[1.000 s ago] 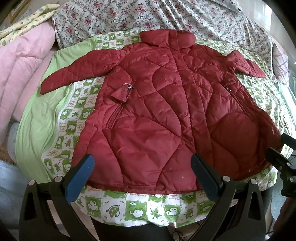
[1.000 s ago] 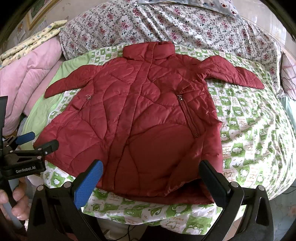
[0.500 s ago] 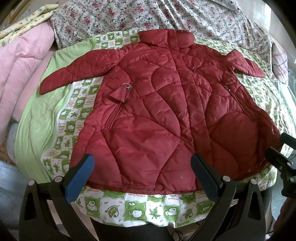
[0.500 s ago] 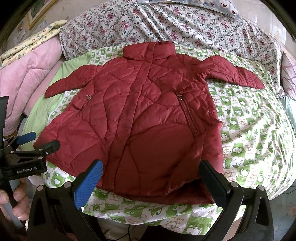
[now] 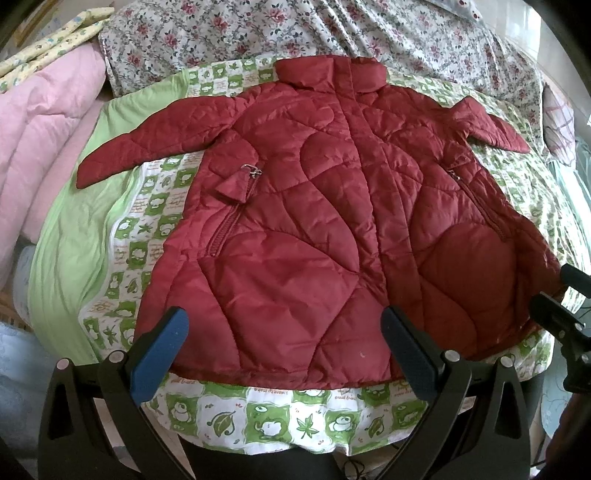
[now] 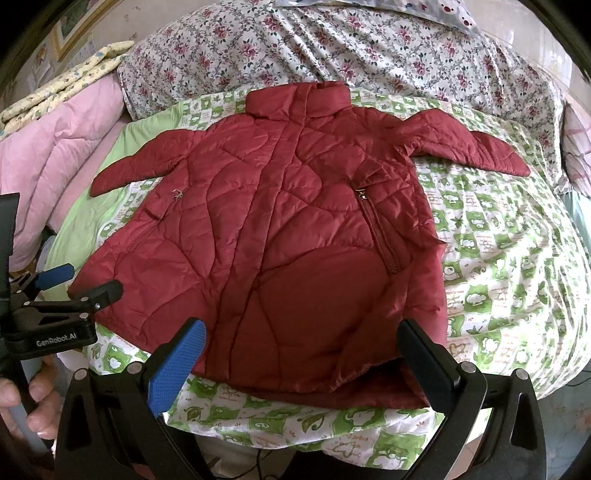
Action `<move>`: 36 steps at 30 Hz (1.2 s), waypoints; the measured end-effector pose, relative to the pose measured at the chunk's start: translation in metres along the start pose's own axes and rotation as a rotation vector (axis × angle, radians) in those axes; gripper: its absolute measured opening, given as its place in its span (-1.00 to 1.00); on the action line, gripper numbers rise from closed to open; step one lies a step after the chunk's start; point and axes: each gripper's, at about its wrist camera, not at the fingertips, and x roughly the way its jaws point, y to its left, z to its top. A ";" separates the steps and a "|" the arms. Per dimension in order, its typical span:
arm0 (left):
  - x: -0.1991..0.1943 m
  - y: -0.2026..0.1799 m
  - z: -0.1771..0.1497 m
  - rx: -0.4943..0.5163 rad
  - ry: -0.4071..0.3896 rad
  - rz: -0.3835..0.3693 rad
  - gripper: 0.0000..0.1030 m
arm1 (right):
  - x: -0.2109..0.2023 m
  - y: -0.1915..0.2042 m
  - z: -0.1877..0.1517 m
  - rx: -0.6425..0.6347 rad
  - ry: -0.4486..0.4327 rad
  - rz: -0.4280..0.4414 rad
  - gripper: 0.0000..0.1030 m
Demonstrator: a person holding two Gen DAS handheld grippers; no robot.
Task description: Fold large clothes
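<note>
A dark red quilted jacket (image 5: 325,221) (image 6: 280,236) lies flat and face up on the bed, collar at the far side, both sleeves spread outward, hem toward me. My left gripper (image 5: 284,332) hovers open just short of the hem's left half, nothing between its fingers. My right gripper (image 6: 303,343) is open too, over the hem's right half, holding nothing. In the right wrist view the left gripper (image 6: 79,282) shows at the left edge, held by a hand (image 6: 33,398). The right gripper's tip (image 5: 561,306) peeks in at the right edge of the left wrist view.
Under the jacket is a green and white patterned sheet (image 5: 280,417) (image 6: 495,258) with a plain green border (image 5: 70,236). A floral quilt (image 5: 332,29) covers the far side. Pink bedding (image 5: 44,129) is piled at the left. The bed's near edge drops off below the grippers.
Almost nothing has moved. The views have shifted very slightly; the jacket lies as before and both grippers stay open.
</note>
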 end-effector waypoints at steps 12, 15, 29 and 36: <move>-0.218 0.105 0.084 -0.026 0.003 -0.069 1.00 | 0.008 -0.022 0.009 0.051 -0.018 0.047 1.00; -0.265 0.125 0.091 -0.031 0.014 -0.066 1.00 | 0.012 -0.032 0.016 0.079 -0.015 0.057 1.00; -0.507 0.231 0.205 -0.047 0.018 -0.040 1.00 | 0.034 -0.121 0.060 0.257 -0.069 0.090 1.00; -0.621 0.284 0.263 -0.054 0.027 -0.043 1.00 | 0.057 -0.206 0.089 0.450 -0.095 0.112 1.00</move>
